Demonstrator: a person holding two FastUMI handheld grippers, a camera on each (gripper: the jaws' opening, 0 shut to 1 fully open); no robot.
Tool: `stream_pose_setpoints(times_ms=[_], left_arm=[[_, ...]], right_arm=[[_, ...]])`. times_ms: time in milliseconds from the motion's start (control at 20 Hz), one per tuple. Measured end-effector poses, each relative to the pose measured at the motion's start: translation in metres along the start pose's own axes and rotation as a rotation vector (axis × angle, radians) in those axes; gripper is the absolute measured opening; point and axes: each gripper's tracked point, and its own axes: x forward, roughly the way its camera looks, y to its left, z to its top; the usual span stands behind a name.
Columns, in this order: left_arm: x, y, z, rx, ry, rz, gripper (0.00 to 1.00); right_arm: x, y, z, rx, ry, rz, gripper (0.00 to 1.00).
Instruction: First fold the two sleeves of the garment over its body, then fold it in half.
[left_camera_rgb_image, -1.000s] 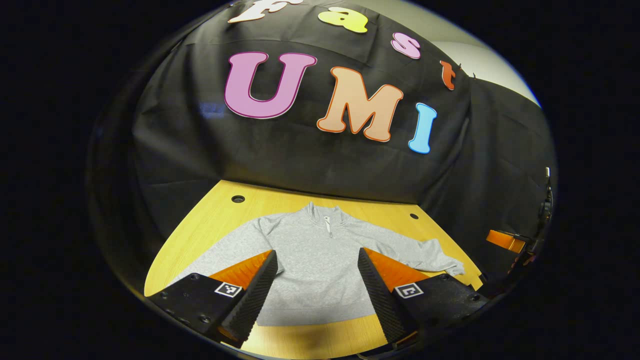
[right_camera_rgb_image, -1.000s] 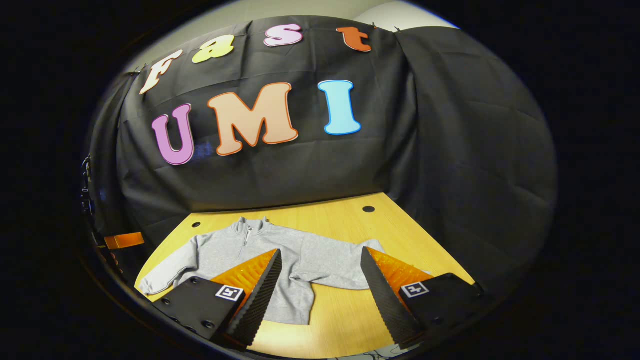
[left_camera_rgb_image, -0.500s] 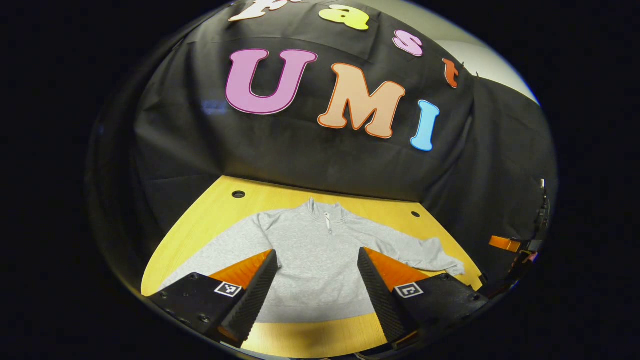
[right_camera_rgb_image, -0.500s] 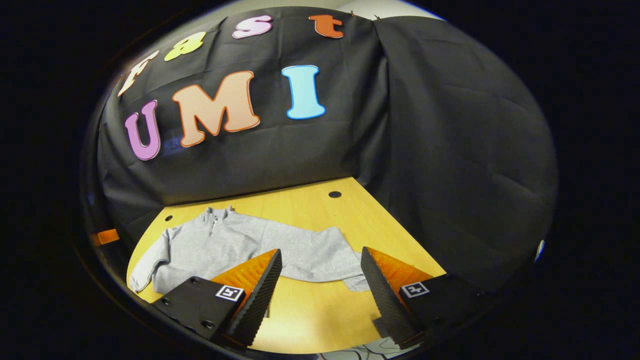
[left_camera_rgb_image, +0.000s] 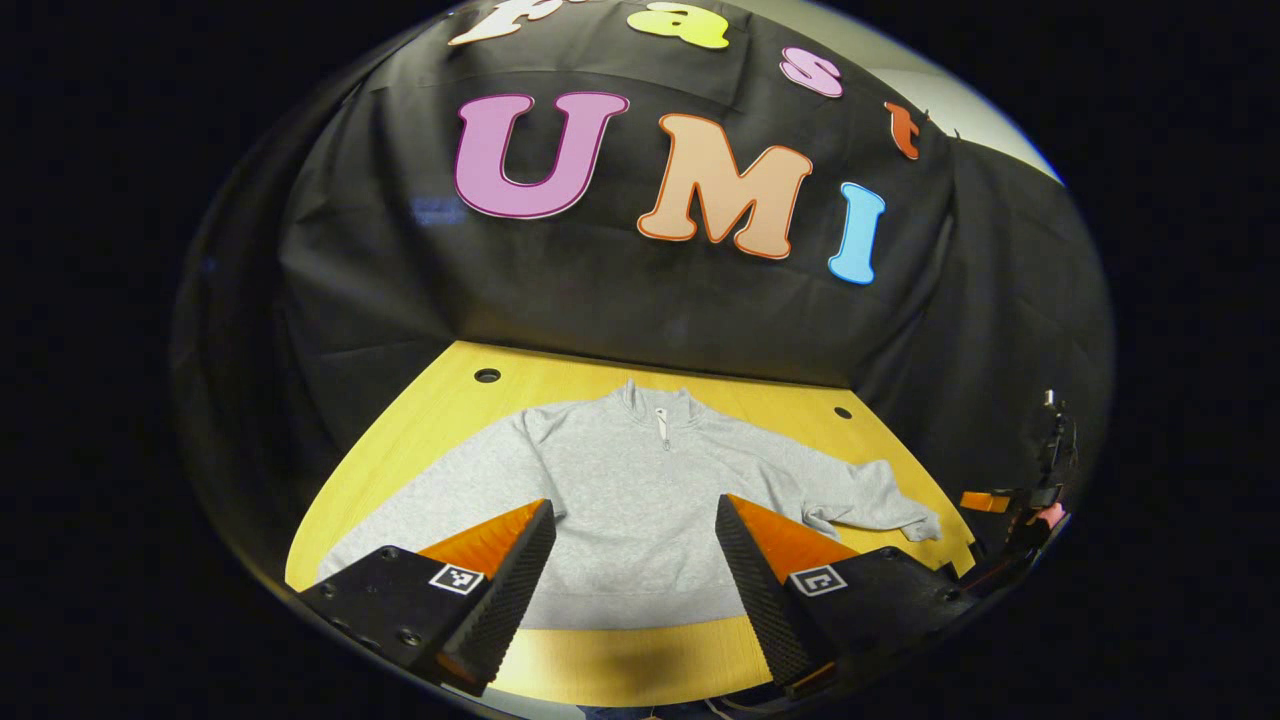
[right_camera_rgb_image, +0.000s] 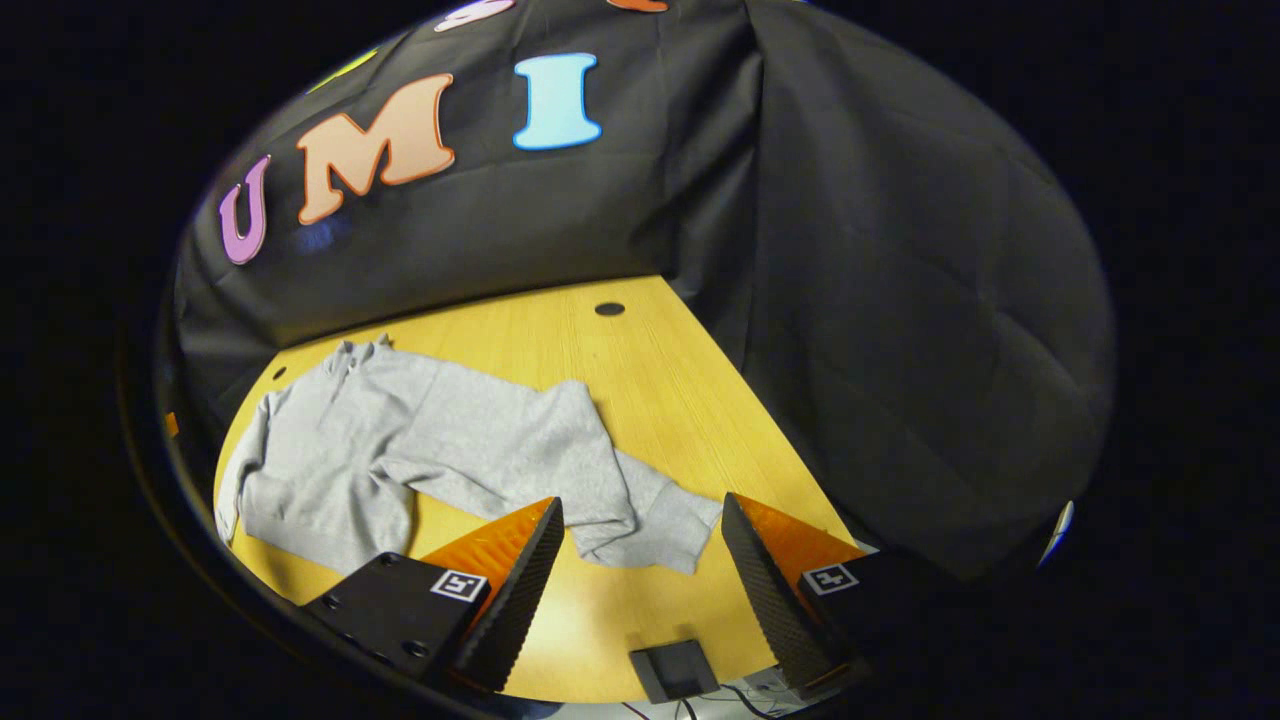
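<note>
Two grippers hovering with jaws apart, left gripper, right gripper, grey sweatshirt lying flat on wooden table, sleeves spreading outward.

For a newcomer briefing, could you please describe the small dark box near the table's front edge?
Start at the yellow wooden table with the grey zip-neck sweatshirt spread on it. From the sleeve cuff nearest the right gripper, come towards the front edge: the small dark box sits there, flat, hard-edged, with cables beside it.
</note>
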Motion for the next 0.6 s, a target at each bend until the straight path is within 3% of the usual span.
stream_pose_setpoints(times_ms=[600], left_arm=[[-0.02, -0.003, -0.016, -0.022, 0.026, 0.098, 0.94]], right_arm=[[0.086, -0.027, -0.057, -0.079, 0.212, 0.047, 0.96]])
